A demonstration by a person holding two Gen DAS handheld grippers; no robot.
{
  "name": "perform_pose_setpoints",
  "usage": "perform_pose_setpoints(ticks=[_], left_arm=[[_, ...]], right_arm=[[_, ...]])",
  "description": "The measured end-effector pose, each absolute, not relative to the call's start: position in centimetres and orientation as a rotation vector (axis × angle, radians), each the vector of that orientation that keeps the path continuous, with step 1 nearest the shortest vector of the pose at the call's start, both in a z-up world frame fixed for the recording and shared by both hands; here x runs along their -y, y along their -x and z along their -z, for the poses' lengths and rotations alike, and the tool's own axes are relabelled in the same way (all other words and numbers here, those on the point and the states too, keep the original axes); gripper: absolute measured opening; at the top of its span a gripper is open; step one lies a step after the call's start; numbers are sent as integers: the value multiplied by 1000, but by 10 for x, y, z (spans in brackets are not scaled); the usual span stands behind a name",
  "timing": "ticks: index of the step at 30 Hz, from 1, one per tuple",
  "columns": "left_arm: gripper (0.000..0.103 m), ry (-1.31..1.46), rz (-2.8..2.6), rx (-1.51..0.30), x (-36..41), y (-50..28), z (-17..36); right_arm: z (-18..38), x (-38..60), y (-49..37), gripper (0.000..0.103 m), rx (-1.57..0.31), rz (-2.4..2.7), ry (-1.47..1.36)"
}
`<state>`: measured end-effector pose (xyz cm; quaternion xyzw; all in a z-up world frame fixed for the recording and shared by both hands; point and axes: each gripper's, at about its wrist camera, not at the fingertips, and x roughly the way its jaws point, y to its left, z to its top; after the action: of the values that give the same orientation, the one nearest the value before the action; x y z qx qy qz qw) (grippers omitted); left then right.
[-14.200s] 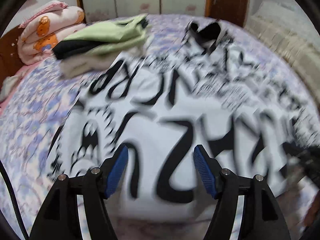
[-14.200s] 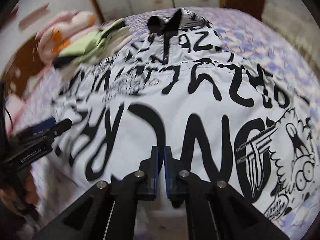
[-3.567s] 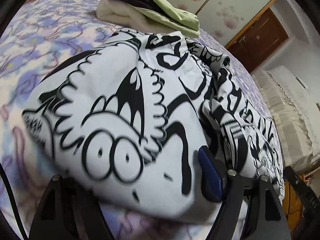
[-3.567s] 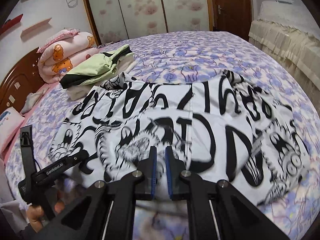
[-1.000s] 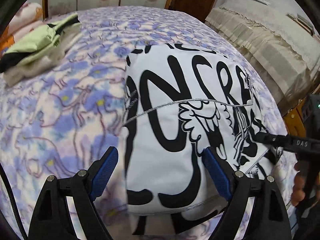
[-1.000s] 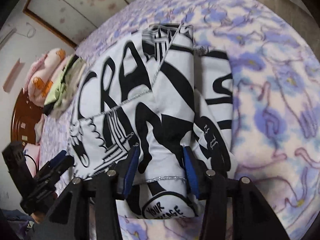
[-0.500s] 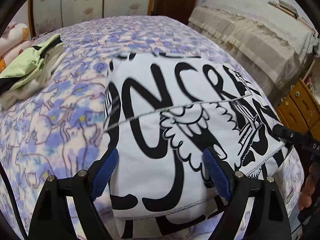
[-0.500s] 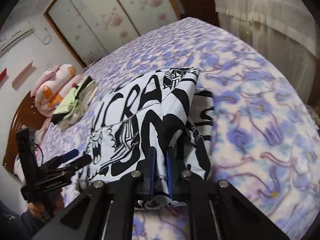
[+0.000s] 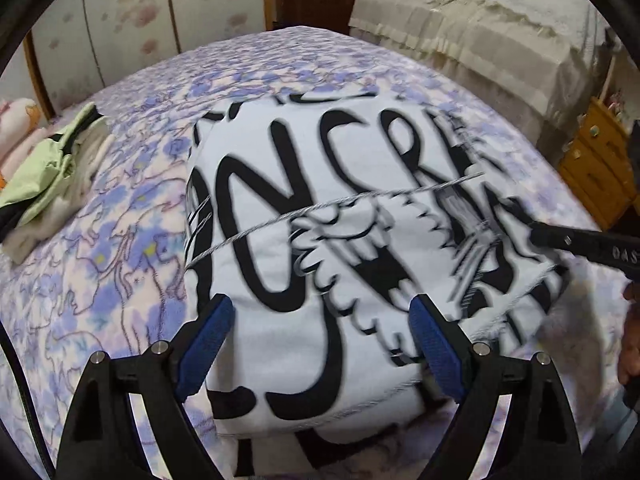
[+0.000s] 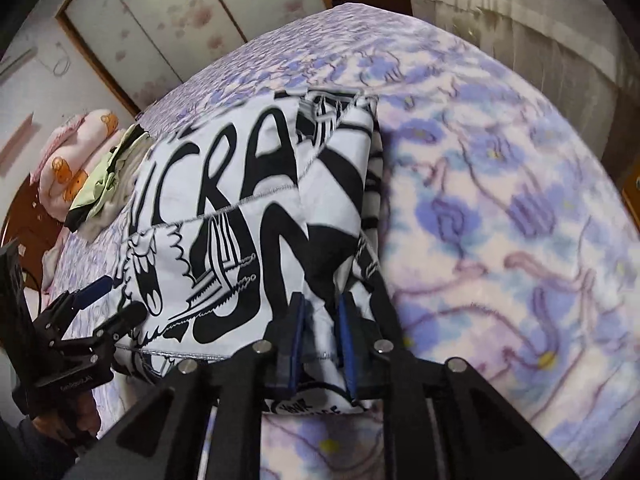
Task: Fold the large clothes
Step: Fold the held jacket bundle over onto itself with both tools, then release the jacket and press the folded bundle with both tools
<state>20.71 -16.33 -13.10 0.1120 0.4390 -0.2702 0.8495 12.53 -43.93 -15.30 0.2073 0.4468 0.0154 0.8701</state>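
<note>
A white garment with bold black lettering and cartoon print (image 9: 320,200) (image 10: 240,200) lies folded into a rectangle on the bed. My left gripper (image 9: 318,312) is open wide, its blue pads straddling the garment's near left part without pressing it; the right wrist view shows it at the left (image 10: 100,304). My right gripper (image 10: 320,312) sits at the garment's near right corner. Its jaws are opening, with a fold of the cloth lying slack between the pads. One of its black fingers (image 9: 580,240) reaches in from the right over the cloth.
The bed has a purple-flowered cover (image 9: 120,260) (image 10: 500,200). A pile of green and black clothes (image 9: 48,176) (image 10: 104,176) lies at the far left, with a pink quilt (image 10: 76,152) behind it. Beige-draped furniture (image 9: 460,40) and a yellow cabinet (image 9: 592,160) stand to the right.
The right gripper closed on the garment's near right corner and has now parted again. Both grippers shifted and rose a little; the left one rolled and stayed open.
</note>
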Motion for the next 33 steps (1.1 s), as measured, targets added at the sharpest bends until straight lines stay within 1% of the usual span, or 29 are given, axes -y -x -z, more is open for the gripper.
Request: perform_pose_setpoints(ticks=[2, 3, 4, 5, 9, 13, 14, 15, 16, 17, 20, 21, 24, 27, 28, 29, 31, 33], left_arm=[[89, -203, 581, -916, 160, -214, 120], [89, -183, 577, -907, 157, -221, 113], [89, -175, 571, -904, 156, -225, 110], [89, -158, 553, -904, 154, -236, 106], [89, -51, 505, -949, 142, -278, 107], [89, 64, 464, -1047, 129, -319, 125], [87, 94, 464, -1069, 126, -327, 130], [85, 116, 464, -1082, 125, -332, 133], [84, 135, 473, -1088, 124, -336, 136], [83, 149, 478, -1088, 123, -337, 137], [84, 174, 478, -1084, 125, -342, 145], [85, 179, 477, -1092, 126, -343, 150], [86, 146, 451, -1093, 132, -347, 160], [86, 138, 440, -1095, 133, -347, 157], [86, 132, 437, -1096, 131, -347, 155], [86, 122, 431, -1099, 131, -346, 152], [86, 96, 415, -1099, 129, -341, 146], [86, 67, 404, -1096, 127, -334, 138]], right_arm=[[137, 446, -132, 30, -883, -35, -443], [133, 449, -137, 43, -868, -28, -444], [128, 453, -146, 50, -852, -15, -446], [127, 457, -156, 51, -844, -8, -449], [145, 477, -198, 51, -892, -12, -552], [176, 496, -236, 51, -951, 18, -686], [184, 498, -240, 50, -952, -3, -729], [187, 499, -242, 43, -948, -27, -752], [186, 499, -243, 6, -937, -45, -755], [183, 498, -241, 5, -926, -34, -742], [178, 494, -237, 5, -890, 9, -691], [185, 491, -239, 5, -913, 34, -667], [204, 490, -246, 10, -977, 80, -656], [200, 490, -248, 18, -992, 99, -653], [196, 490, -248, 24, -994, 105, -645], [191, 489, -246, 27, -998, 110, -633], [184, 487, -238, 29, -1003, 111, -623], [175, 485, -231, 29, -1021, 102, -616]])
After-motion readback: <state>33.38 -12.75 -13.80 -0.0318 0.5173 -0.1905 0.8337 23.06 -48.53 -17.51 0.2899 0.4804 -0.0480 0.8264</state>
